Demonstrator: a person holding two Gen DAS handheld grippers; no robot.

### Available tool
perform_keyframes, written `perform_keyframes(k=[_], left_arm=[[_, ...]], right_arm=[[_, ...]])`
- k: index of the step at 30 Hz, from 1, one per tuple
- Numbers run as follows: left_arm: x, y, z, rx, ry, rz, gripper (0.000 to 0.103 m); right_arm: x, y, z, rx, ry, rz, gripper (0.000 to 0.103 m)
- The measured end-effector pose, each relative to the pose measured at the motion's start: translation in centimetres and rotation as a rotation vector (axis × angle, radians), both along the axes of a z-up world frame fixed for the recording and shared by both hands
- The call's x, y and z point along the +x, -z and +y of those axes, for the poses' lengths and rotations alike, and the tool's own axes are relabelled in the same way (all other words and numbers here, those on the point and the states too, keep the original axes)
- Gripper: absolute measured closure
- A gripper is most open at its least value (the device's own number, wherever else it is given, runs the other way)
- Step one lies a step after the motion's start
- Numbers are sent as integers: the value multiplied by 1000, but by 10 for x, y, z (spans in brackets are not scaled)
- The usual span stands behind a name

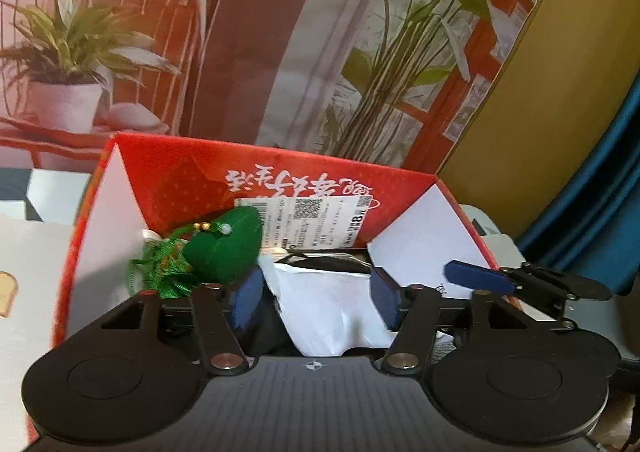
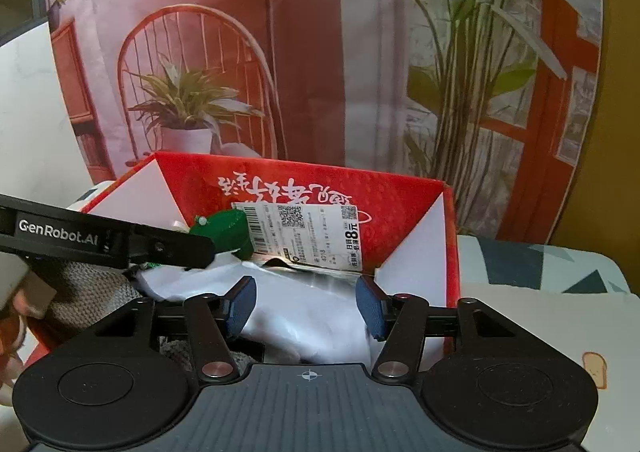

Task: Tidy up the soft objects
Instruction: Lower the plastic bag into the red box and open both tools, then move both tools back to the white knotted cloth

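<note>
A red cardboard box (image 1: 180,179) with white flaps stands open in front of me. Inside it a green plush (image 1: 228,248) with a tassel leans at the back left, beside a white soft bag (image 1: 332,308). My left gripper (image 1: 316,300) hangs over the box, open, its blue pads wide on either side of the white bag. In the right wrist view the same box (image 2: 400,203), plush (image 2: 226,232) and bag (image 2: 304,316) show. My right gripper (image 2: 306,308) is open with the bag between its pads. A grey knit item (image 2: 88,292) lies at the box's left.
A printed backdrop of a chair and plants stands right behind the box. A yellow panel (image 1: 540,111) and a blue curtain (image 1: 592,191) are to the right. A white cloth with a toast print (image 2: 592,368) covers the surface. A hand (image 2: 16,312) shows at the left edge.
</note>
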State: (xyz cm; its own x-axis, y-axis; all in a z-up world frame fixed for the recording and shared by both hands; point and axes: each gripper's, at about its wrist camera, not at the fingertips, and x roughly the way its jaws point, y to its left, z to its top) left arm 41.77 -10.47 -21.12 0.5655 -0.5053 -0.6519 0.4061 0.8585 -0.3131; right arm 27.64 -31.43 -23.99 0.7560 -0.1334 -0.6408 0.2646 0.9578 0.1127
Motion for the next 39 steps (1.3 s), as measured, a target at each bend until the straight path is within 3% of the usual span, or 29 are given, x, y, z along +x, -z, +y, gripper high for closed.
perform_keyframes(k=[9,13,19,24,30,37,39], left_arm=[[-26,-27,7,63,-37,-83,8],[-43,-35,12,109,-75,-115,2],[-73,-41,25,170,-122,-152,0],[-106,-44,50,174,-151,-212,0],[-141,-30,81,199,-184,-248,0],[-158,6,102,187,-206,-182,3],[-156,19,103,176,-203,-139,11]], right_arm=[[-17,-23,13,-42,15,-37,13],[-28,-33,19,-45,28,-51,1],[-50,-38,29,-38,54,-74,1],[-81,-36,39,-31,72,-134,0],[-122,-23,48,-40,77,-189,0],[-157,5,52,-17,88,-170,1],[-159,17,51,0,95,-141,3]])
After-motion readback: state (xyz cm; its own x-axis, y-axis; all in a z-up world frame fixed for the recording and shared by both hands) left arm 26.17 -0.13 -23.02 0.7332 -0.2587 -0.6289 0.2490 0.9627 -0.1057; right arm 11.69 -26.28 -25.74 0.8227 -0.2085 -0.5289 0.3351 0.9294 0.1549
